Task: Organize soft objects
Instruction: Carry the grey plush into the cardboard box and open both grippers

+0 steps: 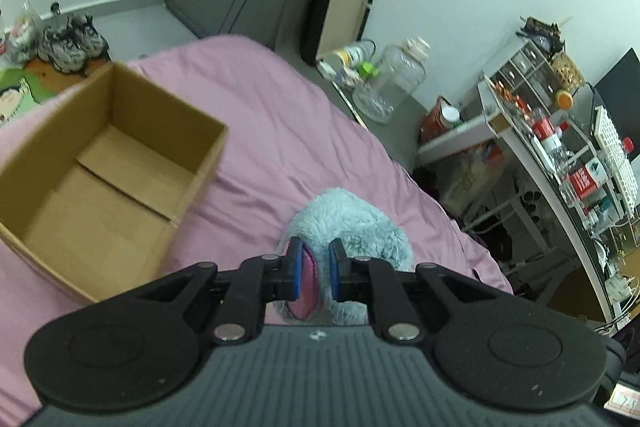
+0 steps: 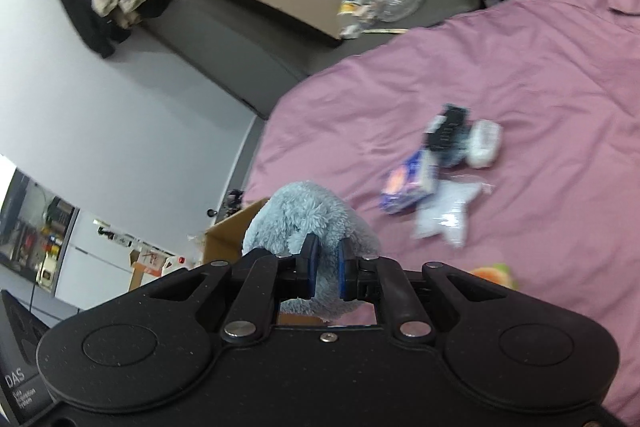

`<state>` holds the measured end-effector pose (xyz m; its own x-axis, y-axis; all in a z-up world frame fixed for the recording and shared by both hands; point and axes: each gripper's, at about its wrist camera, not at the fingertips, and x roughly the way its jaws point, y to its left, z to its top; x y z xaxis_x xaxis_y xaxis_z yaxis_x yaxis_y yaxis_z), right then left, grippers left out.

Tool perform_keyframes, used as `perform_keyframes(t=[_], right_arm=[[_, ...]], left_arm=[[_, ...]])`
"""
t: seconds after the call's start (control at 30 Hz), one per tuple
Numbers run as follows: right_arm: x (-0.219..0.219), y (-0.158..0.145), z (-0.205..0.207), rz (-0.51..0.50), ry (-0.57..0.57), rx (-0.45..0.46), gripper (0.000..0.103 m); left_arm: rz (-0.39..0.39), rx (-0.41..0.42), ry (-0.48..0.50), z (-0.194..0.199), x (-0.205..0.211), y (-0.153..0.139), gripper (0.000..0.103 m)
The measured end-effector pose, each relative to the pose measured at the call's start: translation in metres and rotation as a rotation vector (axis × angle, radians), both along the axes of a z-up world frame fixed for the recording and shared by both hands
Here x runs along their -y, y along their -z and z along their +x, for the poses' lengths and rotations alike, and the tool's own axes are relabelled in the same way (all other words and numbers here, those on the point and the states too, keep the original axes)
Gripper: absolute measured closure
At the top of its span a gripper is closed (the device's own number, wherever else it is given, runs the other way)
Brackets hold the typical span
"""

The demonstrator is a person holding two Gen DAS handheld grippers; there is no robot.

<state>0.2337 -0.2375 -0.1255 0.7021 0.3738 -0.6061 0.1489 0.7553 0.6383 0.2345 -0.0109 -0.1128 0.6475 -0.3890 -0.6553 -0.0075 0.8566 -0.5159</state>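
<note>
1. Bed [image 1: 280, 131]: pink sheet; it carries the box and loose items.
2. Box [image 1: 104, 163]: open cardboard, on the bed to your left.
3. Plush [image 1: 352, 227]: blue, fluffy, held above the bed between both tools.
4. Left hand-held gripper [image 1: 316, 269]: clamped on the plush's pink-lined part.
5. Right hand-held gripper [image 2: 327, 269]: clamped on the plush [image 2: 308, 219].
6. Packets [image 2: 436, 183]: lying on the sheet, well apart from the plush.

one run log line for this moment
left gripper shut on fluffy light-blue plush toy | right gripper shut on it | open brown cardboard box empty
</note>
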Motion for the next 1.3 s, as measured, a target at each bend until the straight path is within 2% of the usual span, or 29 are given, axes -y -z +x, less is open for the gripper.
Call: perform_keyframes(t=[0.17, 0.3, 0.53, 0.67, 1.0, 1.3], right_arm=[[-0.027, -0.007, 0.005, 0.018, -0.025, 0.03, 0.093], [-0.049, -0.01, 0.012, 0.018, -0.042, 0.043, 0.093], [-0.078, -0.009, 0.027, 0.025, -0.06, 0.048, 0.093], [-0.091, -0.008, 0.037, 0.017, -0.06, 0.051, 0.093], [-0.114, 0.004, 0.06, 0.005, -0.063, 0.043, 0.093], [-0.129, 0.029, 0.082, -0.006, -0.077, -0.004, 0.093]], left_arm=[[0.019, 0.035, -0.01, 0.005, -0.027, -0.012, 0.091], [0.074, 0.07, -0.004, 0.009, -0.041, -0.018, 0.091], [0.06, 0.074, 0.01, 0.027, -0.075, -0.017, 0.091], [0.088, 0.086, 0.016, 0.035, -0.084, -0.015, 0.091], [0.024, 0.051, -0.006, 0.062, -0.115, 0.006, 0.091], [-0.002, -0.011, -0.043, 0.08, -0.132, 0.037, 0.09]])
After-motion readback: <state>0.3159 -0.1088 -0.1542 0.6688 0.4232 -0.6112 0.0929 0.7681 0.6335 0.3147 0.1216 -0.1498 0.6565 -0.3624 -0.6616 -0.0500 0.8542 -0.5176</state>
